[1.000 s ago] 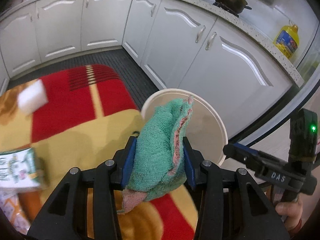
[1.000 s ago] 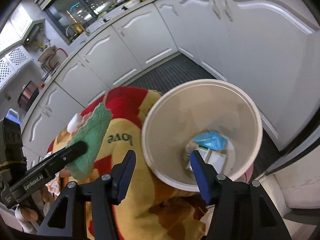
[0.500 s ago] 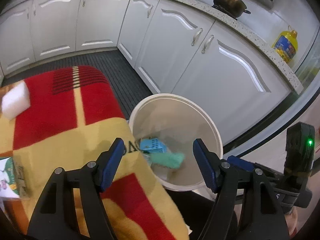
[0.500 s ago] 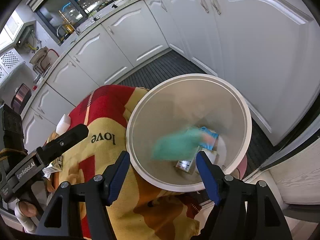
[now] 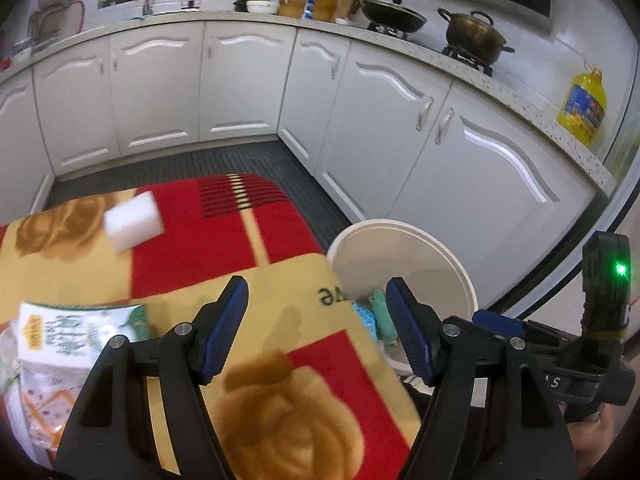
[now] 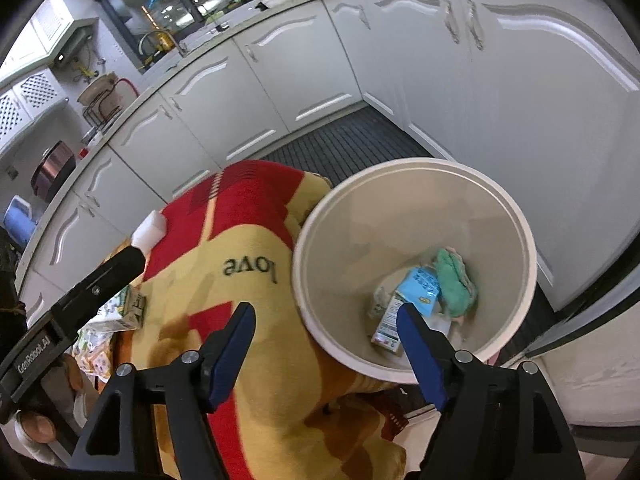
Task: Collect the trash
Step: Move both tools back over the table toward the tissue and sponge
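Beyond the right gripper's (image 6: 326, 344) empty, opening jaws, a green cloth (image 6: 454, 282) lay in the bin (image 6: 400, 168); the left gripper (image 5: 316, 326) gaped empty.

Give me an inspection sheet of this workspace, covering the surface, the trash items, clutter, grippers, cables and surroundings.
Surface: red and yellow blanket covers the table.
Job's things: white bin beside the table holds a green cloth, a blue packet and a small carton. White sponge and green-printed carton lie on the blanket.
Clutter: patterned packets at the table's near left.
Grippers: left gripper open, empty; right gripper opening, nothing between its fingers.
Cables: nothing seen.
Surroundings: white cabinets, pot, wok, yellow oil bottle on the counter.
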The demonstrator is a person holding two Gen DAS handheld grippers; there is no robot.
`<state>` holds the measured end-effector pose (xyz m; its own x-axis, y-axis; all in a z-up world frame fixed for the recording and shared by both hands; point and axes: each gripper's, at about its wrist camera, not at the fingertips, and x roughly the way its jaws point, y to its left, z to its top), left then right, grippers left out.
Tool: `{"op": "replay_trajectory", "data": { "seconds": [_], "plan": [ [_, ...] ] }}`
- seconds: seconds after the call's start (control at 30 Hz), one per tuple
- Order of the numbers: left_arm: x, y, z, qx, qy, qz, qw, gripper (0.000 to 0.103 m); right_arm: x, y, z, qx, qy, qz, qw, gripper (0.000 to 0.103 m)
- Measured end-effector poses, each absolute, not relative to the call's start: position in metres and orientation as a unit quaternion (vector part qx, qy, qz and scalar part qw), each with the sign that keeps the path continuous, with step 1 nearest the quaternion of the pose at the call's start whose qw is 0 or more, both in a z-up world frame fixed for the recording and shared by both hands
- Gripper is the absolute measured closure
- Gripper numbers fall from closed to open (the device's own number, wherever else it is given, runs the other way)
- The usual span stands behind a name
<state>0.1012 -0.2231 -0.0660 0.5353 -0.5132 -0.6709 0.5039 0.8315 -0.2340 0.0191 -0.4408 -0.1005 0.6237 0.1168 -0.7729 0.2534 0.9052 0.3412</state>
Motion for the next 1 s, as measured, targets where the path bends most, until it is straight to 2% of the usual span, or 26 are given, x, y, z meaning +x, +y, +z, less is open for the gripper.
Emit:
{"op": "replay_trajectory", "data": {
  "seconds": [0.3,0.5,1.0],
  "plan": [
    [0.09,-0.17,-0.057,-0.003,0.37,-0.249,0.895,0.032,0.029,-0.393,-0.084,0.174,0.423,-0.011,0.889,0.031],
    [0.083,-0.124,-0.052,-0.008,0.367,-0.223,0.903,0.032,0.042,-0.353,-0.078,0.157,0.422,0.02,0.893,0.026],
    [0.104,0.057,-0.06,-0.04,0.377,-0.093,0.921,0.032,0.112,-0.26,-0.076,0.114,0.436,0.096,0.888,0.021]
  ]
}}
